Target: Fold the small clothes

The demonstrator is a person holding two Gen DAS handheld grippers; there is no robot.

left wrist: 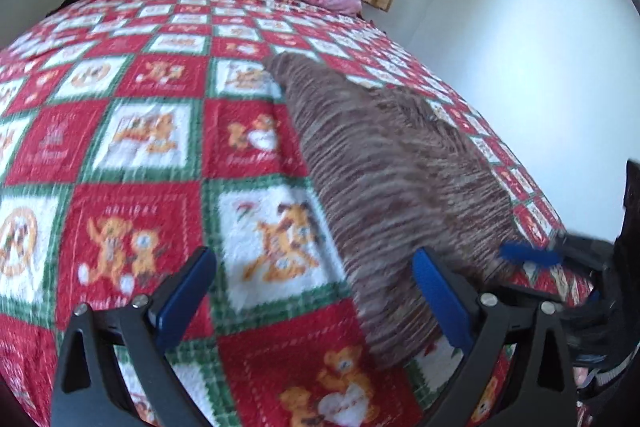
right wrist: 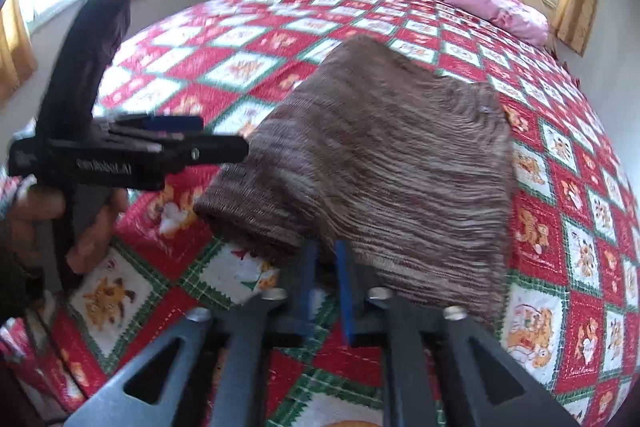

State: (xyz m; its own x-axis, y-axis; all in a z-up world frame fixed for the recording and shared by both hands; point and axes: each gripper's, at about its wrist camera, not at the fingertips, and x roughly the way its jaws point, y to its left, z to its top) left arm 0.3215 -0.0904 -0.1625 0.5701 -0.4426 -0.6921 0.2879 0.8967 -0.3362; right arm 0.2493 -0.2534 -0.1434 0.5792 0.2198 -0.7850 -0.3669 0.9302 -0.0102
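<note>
I'm clamping my right claw on the brown knit's near hem to fold it; my left claw, spread, is hovering empty beside it.

Your two grippers are black frames with triangular cut-outs, silver screw heads at the finger pivots and blue pads on the fingers. White lettering, too blurred to read, runs along the left gripper body, above your hand.

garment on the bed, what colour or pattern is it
The garment is brown with fine pale streaks, like a marled knit; the right wrist view shows it best.
</note>
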